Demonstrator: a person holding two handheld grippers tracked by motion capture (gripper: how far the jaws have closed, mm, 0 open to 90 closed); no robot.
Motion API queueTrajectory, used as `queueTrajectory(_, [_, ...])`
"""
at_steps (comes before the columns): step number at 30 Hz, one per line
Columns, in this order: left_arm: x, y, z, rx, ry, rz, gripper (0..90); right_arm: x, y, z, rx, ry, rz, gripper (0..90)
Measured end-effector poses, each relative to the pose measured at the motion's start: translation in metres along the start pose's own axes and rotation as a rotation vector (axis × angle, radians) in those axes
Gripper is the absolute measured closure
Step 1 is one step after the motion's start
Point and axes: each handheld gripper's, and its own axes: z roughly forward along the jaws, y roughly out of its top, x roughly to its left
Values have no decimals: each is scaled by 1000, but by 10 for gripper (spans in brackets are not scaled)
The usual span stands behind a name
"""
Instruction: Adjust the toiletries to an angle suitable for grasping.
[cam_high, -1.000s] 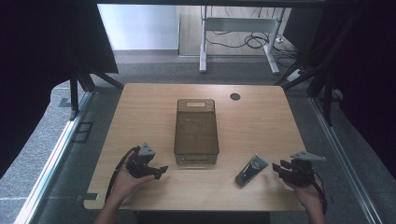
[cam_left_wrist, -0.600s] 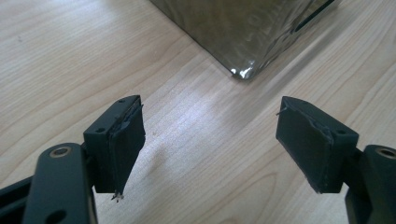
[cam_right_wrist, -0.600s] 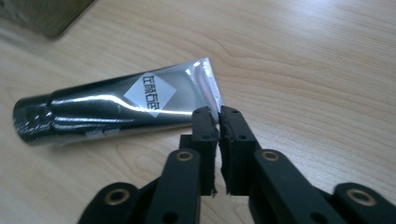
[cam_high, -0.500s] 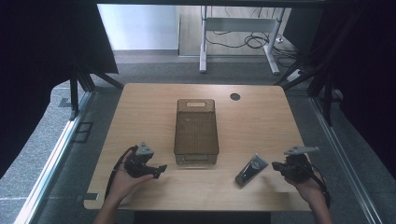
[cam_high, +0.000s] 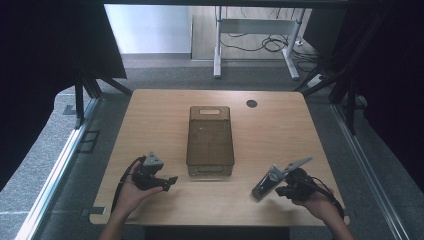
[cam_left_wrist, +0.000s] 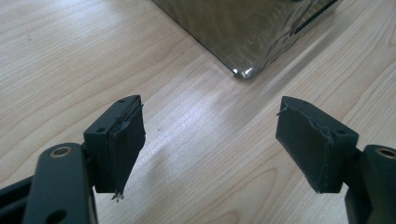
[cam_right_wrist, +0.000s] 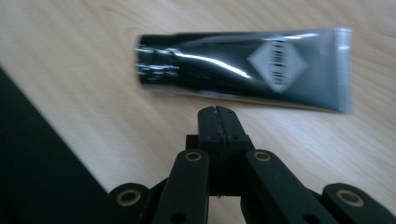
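The right gripper (cam_high: 281, 190) has drawn back toward the table edge, jaws pressed together, just beside the black tube (cam_high: 266, 181); the left gripper (cam_high: 170, 181), jaws apart, faces the brown bin (cam_high: 210, 137).

Wooden table (cam_high: 150, 120), grey floor (cam_high: 55, 150), black curtains (cam_high: 45, 50), white desk frame (cam_high: 255, 30)

We see the table (cam_high: 160, 130) evenly lit from above, bright against dark drapes at both sides, with daylight on the floor beyond. Shadows are soft and short. In the left gripper view a pale sheen lies on the wood, and the bin (cam_left_wrist: 247, 28) corner glints. In the right gripper view the tube (cam_right_wrist: 243, 70) is blurred, with a white glare streak along it.
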Motion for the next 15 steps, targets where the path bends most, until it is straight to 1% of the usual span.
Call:
queueTrajectory(6, [2, 1, 0, -4, -2, 0, 241, 22, 8, 14, 40, 33, -60, 900])
queueTrajectory(8, [3, 1, 0, -3, -3, 0, 241, 30, 10, 17, 35, 63, -77, 900])
queueTrajectory(10, [3, 1, 0, -3, -2, 0, 241, 35, 12, 21, 50, 59, -87, 900])
queueTrajectory(11, [3, 1, 0, -3, -2, 0, 242, 35, 12, 21, 50, 59, -87, 900])
queueTrajectory(12, [2, 2, 0, -2, -2, 1, 241, 37, 14, 26, 63, 61, -99, 900])
queueTrajectory(15, [3, 1, 0, -2, -2, 1, 241, 38, 16, 29, 66, 67, -99, 900])
